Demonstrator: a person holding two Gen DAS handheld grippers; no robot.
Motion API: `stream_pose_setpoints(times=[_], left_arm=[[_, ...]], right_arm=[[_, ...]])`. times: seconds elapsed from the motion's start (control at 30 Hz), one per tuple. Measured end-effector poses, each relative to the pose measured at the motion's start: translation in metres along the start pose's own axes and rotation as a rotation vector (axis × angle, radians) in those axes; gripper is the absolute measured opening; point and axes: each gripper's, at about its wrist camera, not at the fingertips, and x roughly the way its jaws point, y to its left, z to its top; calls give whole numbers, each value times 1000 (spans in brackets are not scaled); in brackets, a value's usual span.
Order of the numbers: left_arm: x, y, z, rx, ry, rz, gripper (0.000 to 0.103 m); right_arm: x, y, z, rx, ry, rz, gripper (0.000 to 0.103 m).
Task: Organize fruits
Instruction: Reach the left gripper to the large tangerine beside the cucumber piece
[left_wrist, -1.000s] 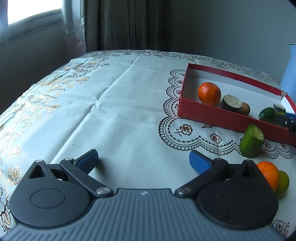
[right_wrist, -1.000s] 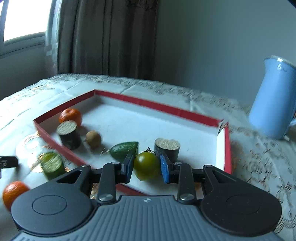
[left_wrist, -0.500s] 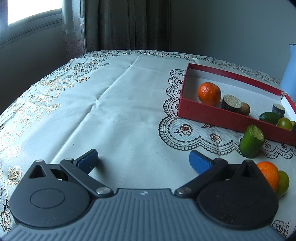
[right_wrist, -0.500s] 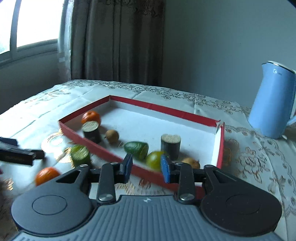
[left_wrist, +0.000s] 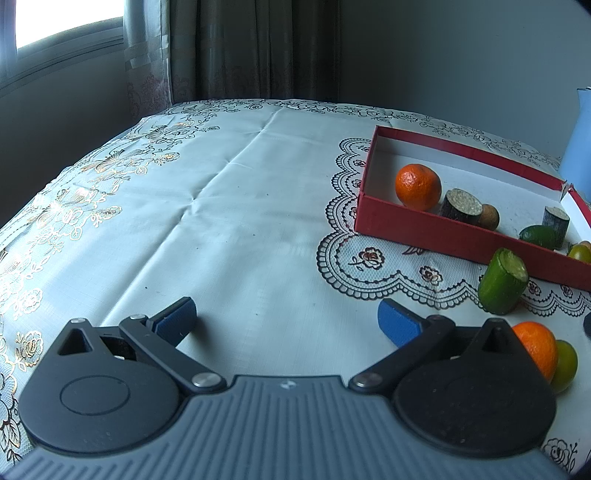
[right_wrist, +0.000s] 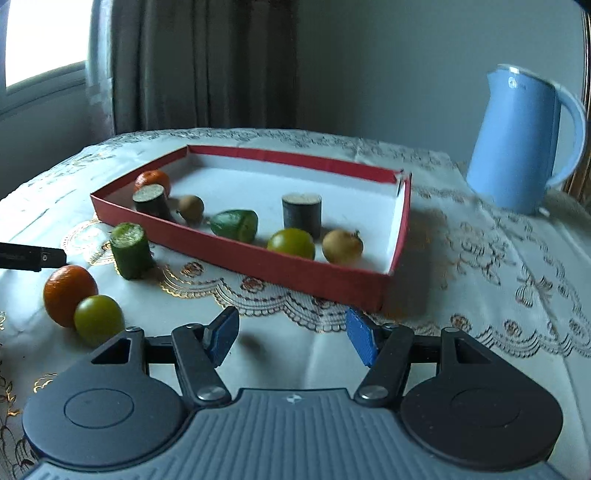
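No legible text, number or brand shows in either view. The blue kettle (right_wrist: 517, 140) bears a small mark near its rim, too blurred to read.

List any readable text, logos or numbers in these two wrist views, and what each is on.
No text can be read in either view.
Blue kettle: a small mark near its rim, too blurred to read.
Left gripper body: a small pale emblem, a symbol, no letters.
Right gripper body: the same kind of emblem, no letters.
Red box, fruits, tablecloth: only patterns, no writing.
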Motion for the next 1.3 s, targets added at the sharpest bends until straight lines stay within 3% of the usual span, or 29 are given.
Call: stream_pose_setpoints(times=[0.13,0.27,0.5,0.63,0.83,0.93,1.03,1.13,1.3], left_arm=[[0,0,0,0,0,0,103],[-1,0,0,-6,-6,-7,103],[-28,-5,-3,-7,-77,-23,103],[-53,-19,-3,0,-112,-81,103],[-78,-42,4,-53,-105,-258,103],[-80,-53,3,-15,-124,-220,103],[-73,-61,0,28,-91,-189,103],[-72,-61,-7,50,-80,-237,102],[-85,-63,-18,137,-182,-309,103]], right_arm=[[2,-2,-2,13,4,-3,68],[4,-7,-2,44,13,1,81],[5,-6,-3,39,18,15,85],[6,-6,-3,37,19,15,85],[6,-6,-3,37,19,15,85],[6,-6,-3,37,19,15,86],[6,-6,-3,36,19,15,86],[6,-6,-3,36,19,16,86],[6,-6,-3,36,19,15,86]])
